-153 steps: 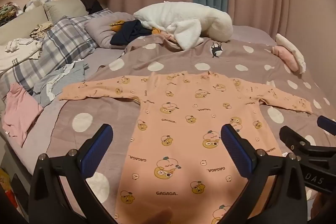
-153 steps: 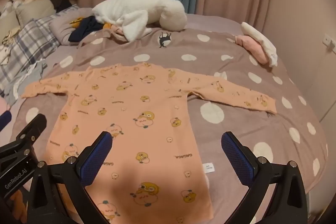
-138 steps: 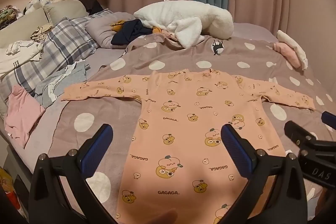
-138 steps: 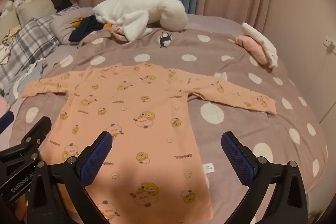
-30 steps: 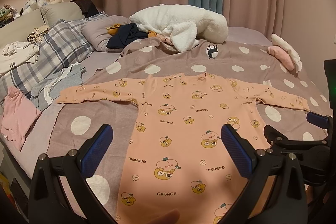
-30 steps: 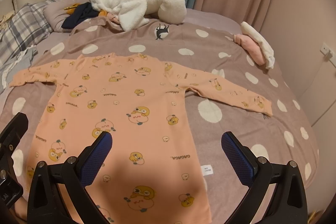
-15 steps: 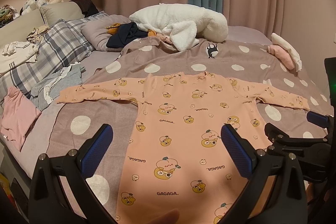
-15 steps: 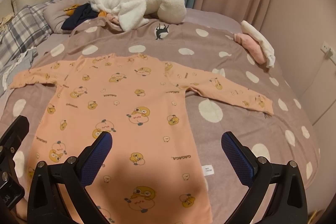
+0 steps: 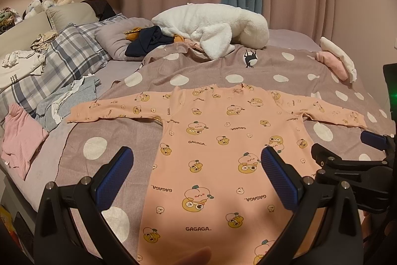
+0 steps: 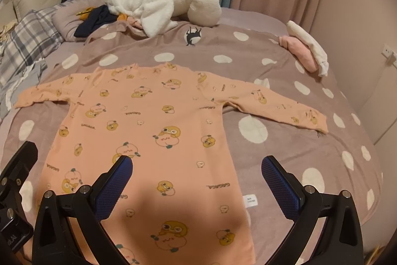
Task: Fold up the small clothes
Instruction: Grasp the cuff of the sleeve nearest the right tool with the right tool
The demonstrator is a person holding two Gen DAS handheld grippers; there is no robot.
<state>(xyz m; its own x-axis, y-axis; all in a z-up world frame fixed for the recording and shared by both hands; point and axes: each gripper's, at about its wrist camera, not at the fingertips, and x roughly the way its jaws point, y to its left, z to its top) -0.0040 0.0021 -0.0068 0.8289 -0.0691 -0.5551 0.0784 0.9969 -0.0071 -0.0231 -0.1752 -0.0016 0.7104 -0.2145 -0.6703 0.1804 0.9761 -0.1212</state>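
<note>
Peach cotton long-sleeved garment point(image 9: 223, 155) printed with cartoon fruit faces and "GAGAGA" lettering: lies flat, front up, across the centre of both views on a mauve bedspread with white polka dots point(image 9: 94, 148), sleeves stretched out to either side, hem toward the bottom edge.

Far left of the left wrist view: pink ribbed top point(image 9: 19, 140), grey crumpled clothes point(image 9: 72, 98), plaid pillow point(image 9: 69, 51) (all unfolded, apart from the garment).

Lower left: left gripper point(image 9: 197, 176), blue-padded fingers spread wide, holding nothing, hovering above the lower body of the garment.

Upper centre: white fleecy heap point(image 9: 213, 26), well beyond the collar.

Lower centre of the right wrist view: right gripper point(image 10: 197, 178), likewise spread and empty, above the hem and right side seam; a white care label point(image 10: 251, 199) sticks out beside that seam.

Upper right: folded pink-and-white items point(image 10: 306, 51) near the bed's edge.

Step in hand, by judgement: garment is laid out, folding not begun. Next move likely calls for each claw to pinch a sleeve cuff or side edge and carry it inward over the body, keeping the cloth smooth.
</note>
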